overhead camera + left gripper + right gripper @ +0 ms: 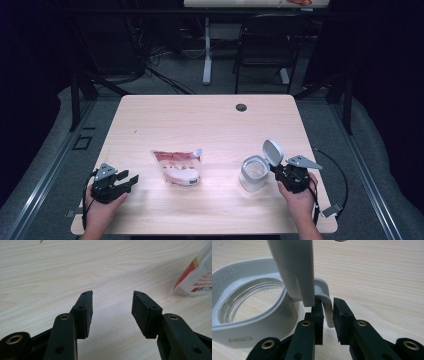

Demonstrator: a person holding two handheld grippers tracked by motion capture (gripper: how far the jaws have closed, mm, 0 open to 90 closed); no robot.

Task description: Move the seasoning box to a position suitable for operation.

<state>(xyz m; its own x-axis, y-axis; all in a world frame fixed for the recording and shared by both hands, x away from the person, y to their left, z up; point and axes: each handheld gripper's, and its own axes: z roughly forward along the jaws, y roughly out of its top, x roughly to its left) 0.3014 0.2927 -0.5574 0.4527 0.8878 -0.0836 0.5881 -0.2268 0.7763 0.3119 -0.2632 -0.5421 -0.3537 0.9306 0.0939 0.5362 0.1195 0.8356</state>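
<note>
Item 1: my left gripper (131,180), nearest me at the table's (200,115) near-left edge, resting low over the wood. Its 2 jaws stand apart with only bare tabletop between them, as the left gripper view (112,311) shows.

Item 2: my right gripper (278,171), near-right side, jaws pinched on the grey latch tab (327,308) at the jar's hinge; the pads press on it from both sides (327,315).

Item 3: glass jar (253,173), upright just left of that gripper, mouth uncovered, grey collar (244,322) round the rim.

Item 4: hinged lid (273,152), flipped up, standing above the tab.

Item 5: red-and-white pouch (179,167), lying flat mid-table, between both grippers, apart from each.
</note>
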